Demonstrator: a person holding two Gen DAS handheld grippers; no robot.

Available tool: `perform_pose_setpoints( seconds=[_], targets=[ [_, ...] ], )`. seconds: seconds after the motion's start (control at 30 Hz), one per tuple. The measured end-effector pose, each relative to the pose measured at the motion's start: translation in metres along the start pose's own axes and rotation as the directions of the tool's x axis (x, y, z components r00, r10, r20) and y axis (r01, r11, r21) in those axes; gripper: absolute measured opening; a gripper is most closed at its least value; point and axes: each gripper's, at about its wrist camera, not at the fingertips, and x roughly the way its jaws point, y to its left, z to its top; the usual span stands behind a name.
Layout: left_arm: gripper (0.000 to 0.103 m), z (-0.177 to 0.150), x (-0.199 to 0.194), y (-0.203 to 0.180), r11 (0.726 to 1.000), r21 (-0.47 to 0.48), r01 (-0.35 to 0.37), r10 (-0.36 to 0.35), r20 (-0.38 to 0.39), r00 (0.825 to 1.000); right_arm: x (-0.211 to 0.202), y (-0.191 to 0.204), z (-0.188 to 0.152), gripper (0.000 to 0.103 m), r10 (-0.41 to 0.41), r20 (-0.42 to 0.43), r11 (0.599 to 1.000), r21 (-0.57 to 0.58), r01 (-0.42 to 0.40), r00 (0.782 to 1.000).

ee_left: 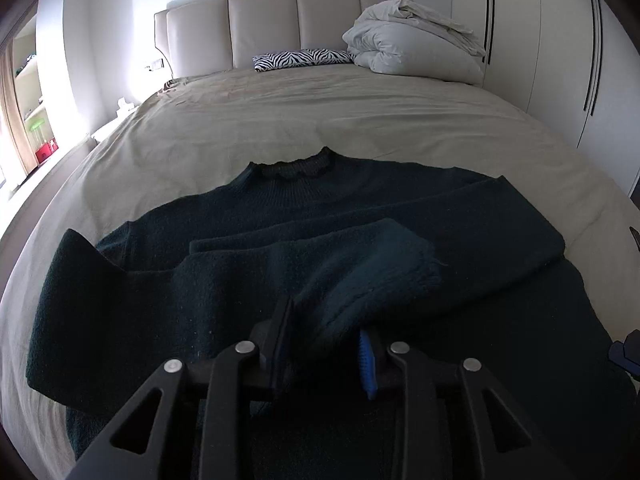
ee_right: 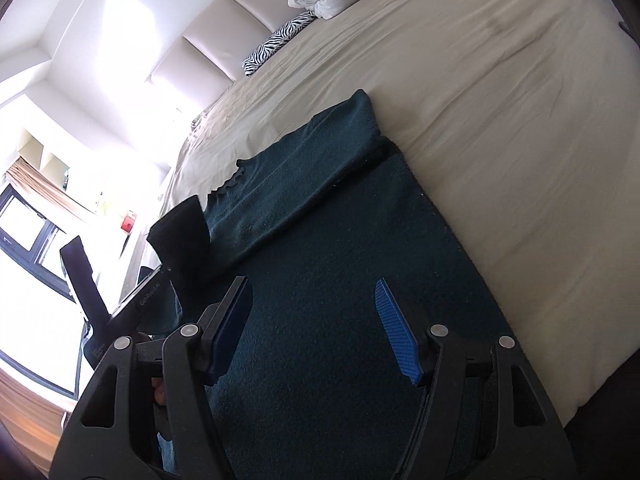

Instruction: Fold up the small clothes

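A dark teal sweater (ee_left: 304, 208) lies flat on the bed, collar toward the headboard. One sleeve (ee_left: 460, 208) is folded across the chest. My left gripper (ee_left: 326, 332) is shut on the other sleeve (ee_left: 360, 272) near its cuff and holds it over the sweater's body. In the right wrist view the sweater (ee_right: 320, 208) runs under my right gripper (ee_right: 312, 316), which is open and empty just above the fabric. The left gripper (ee_right: 132, 304) shows there at the left with the sleeve raised.
The beige bed sheet (ee_left: 320, 120) spreads all around the sweater. A zebra-print pillow (ee_left: 304, 58) and a folded white duvet (ee_left: 412, 44) lie at the headboard. White wardrobe doors (ee_left: 560, 40) stand to the right, a bright window to the left.
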Motion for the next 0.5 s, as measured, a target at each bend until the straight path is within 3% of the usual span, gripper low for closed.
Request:
perform_pose_setpoints(
  seconds=[0.07, 0.13, 0.37, 0.4, 0.5],
  targets=[
    [0.067, -0.012, -0.015, 0.009, 1.000, -0.020, -0.012, 0.013, 0.026, 1.000, 0.006, -0.005, 0.003, 0.063, -0.012, -0.013, 1.000, 0.003, 0.012, 1.000],
    [0.072, -0.019, -0.031, 0.021, 0.999, -0.032, 0.013, -0.011, 0.045, 0.999, 0.017, -0.002, 0.006, 0.063, -0.007, -0.032, 1.000, -0.004, 0.007, 0.999],
    [0.072, -0.062, -0.101, 0.075, 0.982, -0.161, 0.102, -0.084, 0.118, 0.989, 0.082, 0.063, 0.036, 0.063, 0.102, -0.146, 0.991, -0.076, -0.114, 0.984],
    [0.073, -0.066, -0.111, 0.085, 0.978, -0.186, 0.099, -0.075, 0.130, 0.989, 0.097, 0.076, 0.041, 0.063, 0.102, -0.178, 0.987, -0.103, -0.122, 0.979],
    [0.072, -0.073, -0.129, 0.128, 0.955, -0.286, 0.080, -0.033, 0.166, 0.986, 0.136, 0.109, 0.053, 0.063, 0.008, -0.216, 0.986, -0.163, -0.045, 0.976]
  ],
)
